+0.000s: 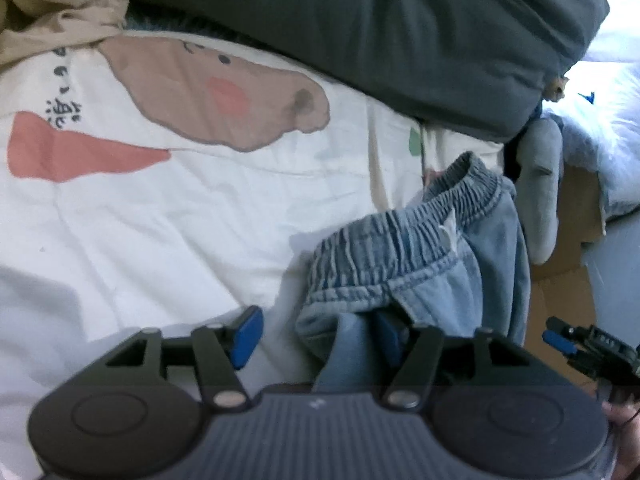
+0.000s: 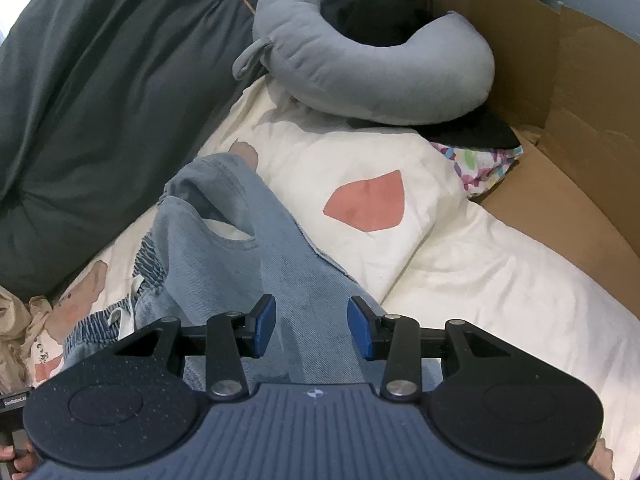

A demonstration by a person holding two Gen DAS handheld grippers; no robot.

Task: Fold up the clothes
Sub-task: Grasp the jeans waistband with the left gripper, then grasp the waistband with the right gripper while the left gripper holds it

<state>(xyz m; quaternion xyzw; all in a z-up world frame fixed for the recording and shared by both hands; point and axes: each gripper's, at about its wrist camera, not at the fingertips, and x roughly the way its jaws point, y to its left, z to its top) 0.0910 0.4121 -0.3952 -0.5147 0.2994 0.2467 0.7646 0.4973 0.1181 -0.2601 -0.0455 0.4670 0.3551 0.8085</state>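
Note:
A pair of light blue denim shorts [image 1: 424, 256] with an elastic waistband lies bunched on a white printed bedsheet [image 1: 160, 208]. My left gripper [image 1: 316, 336] is open; denim fabric lies over its right finger, and its left blue pad [image 1: 246, 336] is bare. In the right wrist view the shorts [image 2: 248, 240] stretch away from me. My right gripper [image 2: 312, 330] is open just above the denim, with a blue pad [image 2: 264, 330] on each side. The right gripper also shows at the left wrist view's right edge [image 1: 560, 338].
A dark grey duvet [image 1: 380, 28] lies along the back. A grey U-shaped neck pillow [image 2: 372, 64] sits at the bed's corner beside a cardboard box [image 2: 560, 140]. Beige clothing [image 1: 52, 12] is piled at the far left. A colourful patterned cloth [image 2: 484, 164] lies by the box.

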